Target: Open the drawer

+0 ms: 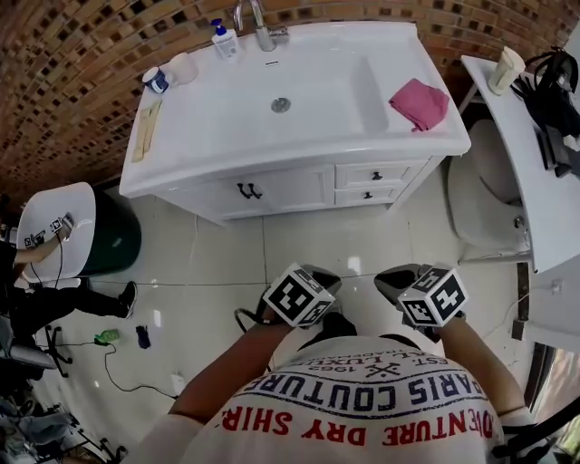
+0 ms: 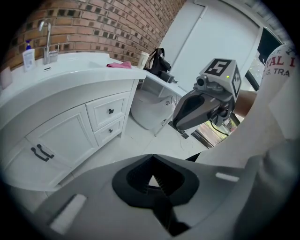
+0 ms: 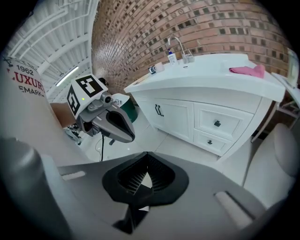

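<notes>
The white vanity [image 1: 227, 136] has two small drawers at its right, an upper drawer [image 1: 376, 174] and a lower drawer [image 1: 367, 194], each with a dark knob and both closed. The same upper drawer [image 3: 217, 123] and lower drawer [image 3: 209, 141] show in the right gripper view, and the upper drawer [image 2: 111, 111] in the left gripper view. My left gripper [image 1: 322, 274] and right gripper [image 1: 399, 275] hang side by side close to my body, well short of the vanity. The jaws of both the left gripper [image 2: 152, 159] and the right gripper [image 3: 146, 157] are shut with nothing between them.
A pink cloth [image 1: 420, 102] lies on the counter right of the basin, with a faucet [image 1: 261, 27] and a soap bottle [image 1: 224, 40] at the back. A cabinet door [image 1: 272, 190] is left of the drawers. A toilet [image 1: 485, 195] and a white shelf [image 1: 535, 181] stand at the right, a green bin [image 1: 113, 237] at the left.
</notes>
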### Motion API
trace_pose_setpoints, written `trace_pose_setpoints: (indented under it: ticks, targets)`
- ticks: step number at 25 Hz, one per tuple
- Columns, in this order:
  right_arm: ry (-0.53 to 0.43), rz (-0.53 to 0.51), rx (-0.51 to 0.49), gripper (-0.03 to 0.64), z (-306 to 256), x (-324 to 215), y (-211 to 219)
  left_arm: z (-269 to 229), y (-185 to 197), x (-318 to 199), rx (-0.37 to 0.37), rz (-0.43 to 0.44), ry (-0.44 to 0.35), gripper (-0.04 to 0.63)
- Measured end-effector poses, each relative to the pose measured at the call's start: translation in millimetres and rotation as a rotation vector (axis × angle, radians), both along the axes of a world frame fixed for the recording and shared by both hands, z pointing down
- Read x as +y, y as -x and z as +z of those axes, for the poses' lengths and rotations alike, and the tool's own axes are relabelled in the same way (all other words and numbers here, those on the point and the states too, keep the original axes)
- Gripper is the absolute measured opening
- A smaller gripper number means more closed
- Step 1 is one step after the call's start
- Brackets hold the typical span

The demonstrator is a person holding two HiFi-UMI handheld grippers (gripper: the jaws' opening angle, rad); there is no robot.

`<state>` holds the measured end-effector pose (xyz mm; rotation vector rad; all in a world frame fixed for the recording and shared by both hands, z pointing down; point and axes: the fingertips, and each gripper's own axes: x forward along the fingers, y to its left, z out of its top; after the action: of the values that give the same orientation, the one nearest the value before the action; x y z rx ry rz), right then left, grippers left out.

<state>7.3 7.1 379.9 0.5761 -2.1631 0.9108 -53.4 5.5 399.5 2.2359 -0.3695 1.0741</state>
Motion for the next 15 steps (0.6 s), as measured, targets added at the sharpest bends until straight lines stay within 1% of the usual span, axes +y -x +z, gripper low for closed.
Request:
trace_pose_setpoints:
  ticks: [4, 9, 11, 12, 15]
  targets:
    - [0.047, 0.021, 0.004, 0.014, 19, -13, 6, 17, 6, -19, 0.025, -0.015, 0.043, -0.008]
    - [0.112, 0.023, 0.004, 0.02, 58, -24, -6, 46, -1, -36, 0.031, -0.04, 0.088, -0.008]
    - [0.136, 0.015, 0.005, 0.051, 77, -33, -11, 58, -1, -44, 0.04, -0.071, 0.1, -0.008]
    - [0.14, 0.011, 0.006, 0.071, 86, -40, -15, 65, -1, -49, 0.039, -0.087, 0.105, -0.008]
    - [0.127, 0.021, 0.026, 0.071, 113, -64, -26, 89, 1, -63, 0.02, -0.114, 0.11, -0.008]
